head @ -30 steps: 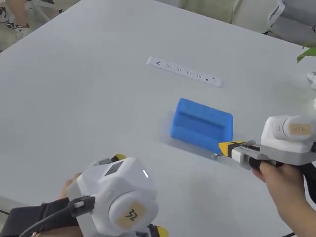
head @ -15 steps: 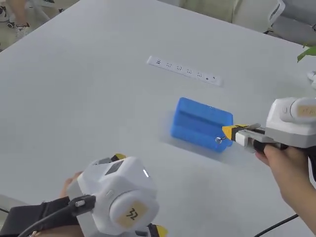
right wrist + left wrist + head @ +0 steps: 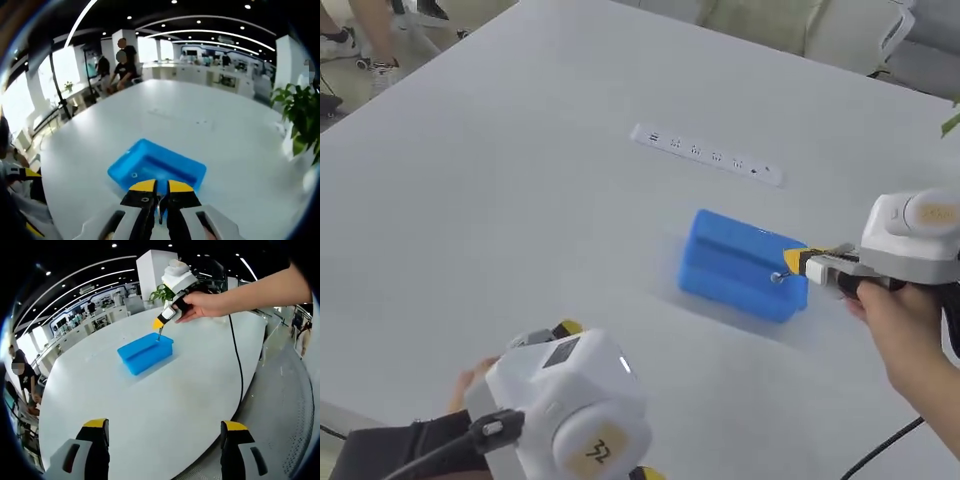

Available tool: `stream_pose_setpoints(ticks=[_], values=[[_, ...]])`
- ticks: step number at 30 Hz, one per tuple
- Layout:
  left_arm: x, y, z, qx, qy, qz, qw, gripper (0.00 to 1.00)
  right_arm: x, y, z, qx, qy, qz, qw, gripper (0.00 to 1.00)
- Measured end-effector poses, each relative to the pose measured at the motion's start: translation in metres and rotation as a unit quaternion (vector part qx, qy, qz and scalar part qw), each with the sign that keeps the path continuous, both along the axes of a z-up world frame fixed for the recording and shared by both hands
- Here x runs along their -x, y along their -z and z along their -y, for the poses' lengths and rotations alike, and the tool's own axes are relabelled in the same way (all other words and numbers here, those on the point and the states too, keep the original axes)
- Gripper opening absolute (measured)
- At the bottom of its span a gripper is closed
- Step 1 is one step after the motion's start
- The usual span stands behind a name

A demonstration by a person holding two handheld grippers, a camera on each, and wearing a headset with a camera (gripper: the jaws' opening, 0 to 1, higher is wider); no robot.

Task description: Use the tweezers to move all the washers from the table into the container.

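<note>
While the right gripper point(image 3: 800, 263), clamped on tweezers point(image 3: 160, 209), hovers over the container point(image 3: 720, 285), the washer point(image 3: 777, 277) likely needs releasing next; the left gripper point(image 3: 165, 425) idles, jaws apart.

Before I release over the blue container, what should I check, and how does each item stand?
1. Right gripper clamped on tweezers: ok, jaws nearly together.
2. Held washer at the tips: ok, a small ring shows there.
3. Tips over the blue container: ok, though near one end.
4. Container open: ok, a lone washer lies inside.
5. Left gripper out of the way: ok, open, low over the table, well short of the container.
6. Other washers on the table: cannot tell.
</note>
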State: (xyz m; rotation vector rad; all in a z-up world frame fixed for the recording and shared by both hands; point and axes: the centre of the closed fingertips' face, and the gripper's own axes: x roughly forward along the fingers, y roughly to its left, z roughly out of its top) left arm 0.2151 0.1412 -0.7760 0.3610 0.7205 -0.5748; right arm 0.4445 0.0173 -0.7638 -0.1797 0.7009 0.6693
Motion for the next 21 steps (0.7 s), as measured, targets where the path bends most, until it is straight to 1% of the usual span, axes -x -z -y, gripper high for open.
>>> stream_pose_setpoints(ticks=[1,5,8,10,12,13,14,15,18,20,21], values=[[0.000,0.000,0.000,0.000,0.000,0.000,1.0000,0.95,-0.003,0.007,0.000,0.002,-0.001,-0.001,1.0000,0.03],[-0.001,-0.001,0.000,0.001,0.002,-0.001,1.0000,0.95,-0.006,0.019,0.004,0.025,-0.006,-0.007,0.9997,0.03],[-0.001,-0.001,0.000,-0.002,0.004,-0.002,1.0000,0.95,-0.007,0.023,0.004,0.031,-0.006,-0.013,0.9994,0.03],[-0.001,0.000,-0.001,-0.003,0.004,-0.003,1.0000,0.95,-0.010,0.030,0.004,0.040,-0.008,-0.017,0.9990,0.03],[0.000,0.000,-0.001,-0.004,0.005,-0.004,1.0000,0.95,-0.008,0.036,0.004,0.052,-0.010,-0.024,0.9983,0.03],[0.000,0.000,-0.001,-0.005,0.006,-0.004,1.0000,0.95,-0.011,0.041,0.002,0.056,-0.014,-0.025,0.9980,0.03],[0.000,0.000,-0.001,-0.008,0.007,-0.004,0.9999,0.95,-0.013,0.047,0.001,0.063,-0.017,-0.031,0.9973,0.03],[0.000,-0.001,-0.001,-0.009,0.007,-0.003,0.9999,0.94,-0.010,0.048,0.001,0.067,-0.016,-0.034,0.9970,0.03],[0.001,-0.001,-0.002,-0.009,0.006,-0.003,0.9999,0.94,-0.013,0.058,0.002,0.079,-0.021,-0.045,0.9956,0.03],[0.001,-0.002,-0.002,-0.008,0.005,-0.002,1.0000,0.94,-0.016,0.062,0.002,0.081,-0.022,-0.052,0.9951,0.03],[0.001,-0.002,-0.003,-0.008,0.005,-0.003,1.0000,0.94,-0.013,0.063,0.001,0.082,-0.022,-0.057,0.9948,0.03]])
